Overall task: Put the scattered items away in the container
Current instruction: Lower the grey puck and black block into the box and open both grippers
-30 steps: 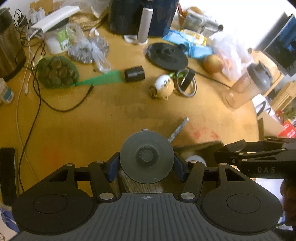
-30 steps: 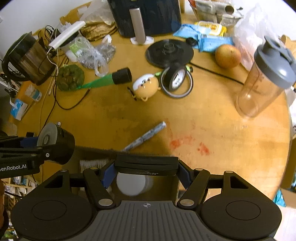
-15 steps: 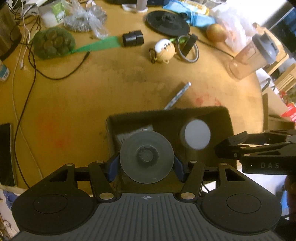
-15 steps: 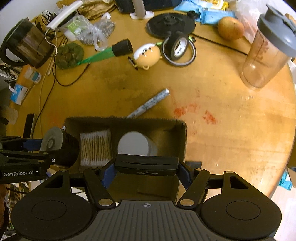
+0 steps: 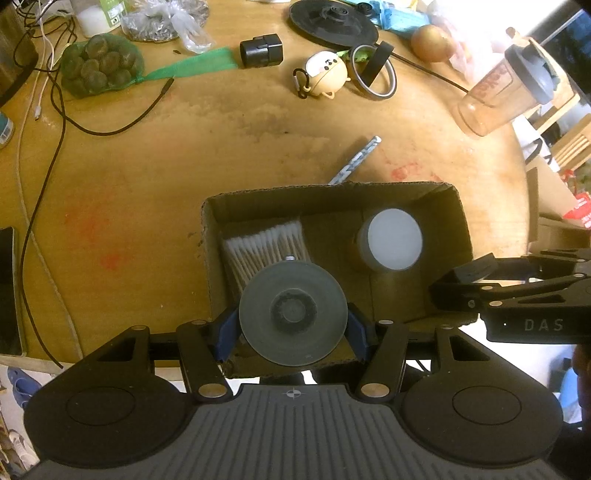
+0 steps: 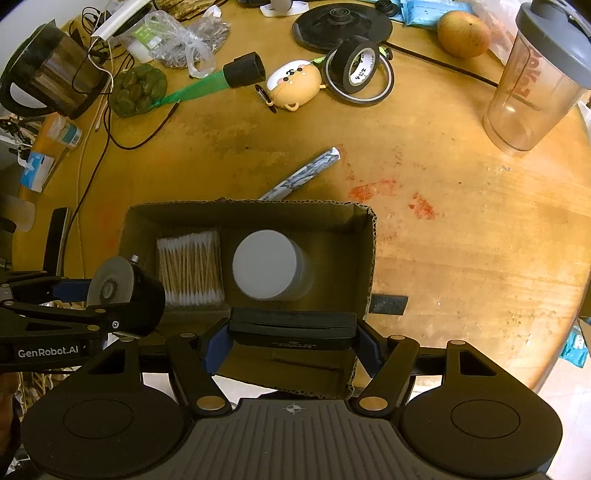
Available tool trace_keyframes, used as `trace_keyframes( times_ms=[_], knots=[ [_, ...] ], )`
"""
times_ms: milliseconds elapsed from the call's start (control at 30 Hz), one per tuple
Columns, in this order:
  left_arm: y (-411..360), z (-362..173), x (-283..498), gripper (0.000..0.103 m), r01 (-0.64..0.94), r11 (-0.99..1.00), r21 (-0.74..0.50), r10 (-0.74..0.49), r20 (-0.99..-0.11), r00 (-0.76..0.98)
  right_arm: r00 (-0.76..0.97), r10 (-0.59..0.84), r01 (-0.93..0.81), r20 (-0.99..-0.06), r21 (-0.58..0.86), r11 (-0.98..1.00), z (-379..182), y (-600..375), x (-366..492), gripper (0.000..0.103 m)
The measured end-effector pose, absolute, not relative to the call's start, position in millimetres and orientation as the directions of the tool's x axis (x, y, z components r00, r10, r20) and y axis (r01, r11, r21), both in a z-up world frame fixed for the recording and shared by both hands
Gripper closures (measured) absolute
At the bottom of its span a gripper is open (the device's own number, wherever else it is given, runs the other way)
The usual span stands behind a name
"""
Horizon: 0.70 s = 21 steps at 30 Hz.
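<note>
An open cardboard box [image 5: 463, 229] [image 6: 369, 240] sits at the table's near edge. It holds a pack of cotton swabs [image 5: 266, 247] [image 6: 190, 267] and a white-lidded jar [image 5: 393, 245] [image 6: 264, 271]. My left gripper [image 5: 293, 317] is shut on a round black device with a grey disc face [image 6: 125, 291], held above the box's left near part. My right gripper [image 6: 293, 328] is shut on a flat black case [image 5: 467, 280], held above the box's near edge. A patterned stick pack [image 6: 301, 173] lies just behind the box.
Farther back lie a cartoon keychain pouch [image 6: 295, 85], tape rolls [image 6: 358, 70], a black adapter [image 6: 245, 70], a green net bag [image 6: 138, 88], a shaker bottle [image 6: 535, 77], a fruit [image 6: 463, 33], a black disc base [image 6: 341, 26] and cables [image 5: 55, 122].
Both grippers have drawn back and up with their objects. The whole box with its contents has come into view below them.
</note>
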<state>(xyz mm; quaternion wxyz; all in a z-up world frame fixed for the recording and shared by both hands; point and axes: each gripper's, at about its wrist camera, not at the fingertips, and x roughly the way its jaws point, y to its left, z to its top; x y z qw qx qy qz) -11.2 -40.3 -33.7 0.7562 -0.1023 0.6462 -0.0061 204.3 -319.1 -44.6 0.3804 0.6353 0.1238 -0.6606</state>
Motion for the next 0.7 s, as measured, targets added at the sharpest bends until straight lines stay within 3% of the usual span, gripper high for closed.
trace_keyframes(
  times_ms=[67,100,167,200,267,333,700],
  knots=[
    [-40.7,-34.8,-10.7,0.045,-0.129,0.980,-0.155,-0.134,-0.979,0.157,0.092,-0.350,0.664,-0.932,0.319,-0.676,-43.1,-318.4,204.7,0.028],
    [-40.7,-35.5,-10.3,0.046,-0.131,0.980,-0.147,-0.127,-0.981,0.149,0.087,-0.351,0.667,-0.932,0.316,-0.675,-42.3,-318.4,204.8,0.015],
    [-39.6,-35.2,-10.1,0.044,-0.140,0.981,-0.137,-0.116,-0.982,0.147,0.069,-0.351,0.677,-0.934,0.303,-0.671,-40.3,-318.8,204.8,0.001],
    [-38.2,-34.8,-9.5,0.042,-0.147,0.979,-0.142,-0.120,-0.982,0.148,0.062,-0.350,0.680,-0.935,0.296,-0.671,-39.6,-319.1,204.7,0.000],
    [-36.3,-34.1,-8.4,0.024,-0.160,0.977,-0.139,-0.115,-0.982,0.150,0.064,-0.343,0.683,-0.937,0.292,-0.670,-40.3,-320.4,203.8,0.000],
    [-36.1,-32.5,-7.9,0.019,-0.162,0.979,-0.127,-0.101,-0.982,0.156,0.069,-0.335,0.685,-0.940,0.289,-0.669,-41.9,-321.3,203.5,0.000],
    [-34.9,-31.1,-5.2,0.018,-0.174,0.978,-0.112,-0.086,-0.985,0.152,0.069,-0.332,0.695,-0.941,0.284,-0.661,-42.3,-321.4,202.6,0.000]
  ],
)
